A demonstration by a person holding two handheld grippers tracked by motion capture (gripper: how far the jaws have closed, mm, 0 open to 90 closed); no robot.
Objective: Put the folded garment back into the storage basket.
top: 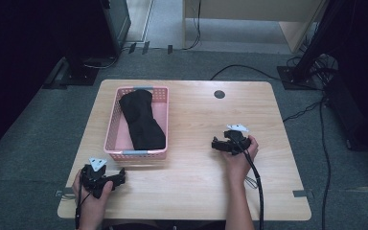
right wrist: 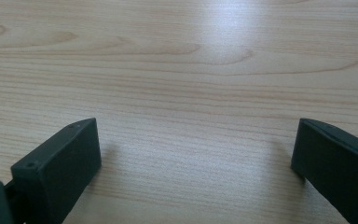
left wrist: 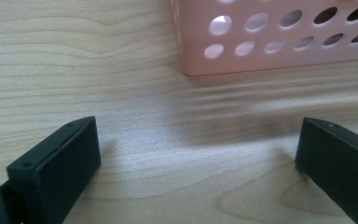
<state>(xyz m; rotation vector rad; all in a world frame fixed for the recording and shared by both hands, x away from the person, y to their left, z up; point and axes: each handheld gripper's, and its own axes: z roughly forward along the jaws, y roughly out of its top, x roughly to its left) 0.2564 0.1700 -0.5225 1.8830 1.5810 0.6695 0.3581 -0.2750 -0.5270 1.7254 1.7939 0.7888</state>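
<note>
Pale wooden surface [top: 196, 124] | black folded cloth [top: 141, 120] already in pink perforated plastic basket [top: 160, 112], far-left | left gripper [top: 117, 178], right gripper [top: 216, 143] both wide, empty | judged: nearly done.

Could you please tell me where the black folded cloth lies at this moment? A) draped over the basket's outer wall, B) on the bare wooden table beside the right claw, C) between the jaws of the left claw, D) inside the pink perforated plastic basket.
D: in the high view the black folded cloth lies lengthwise inside the pink perforated plastic basket, while the left claw and the right claw stand open and empty.
</note>
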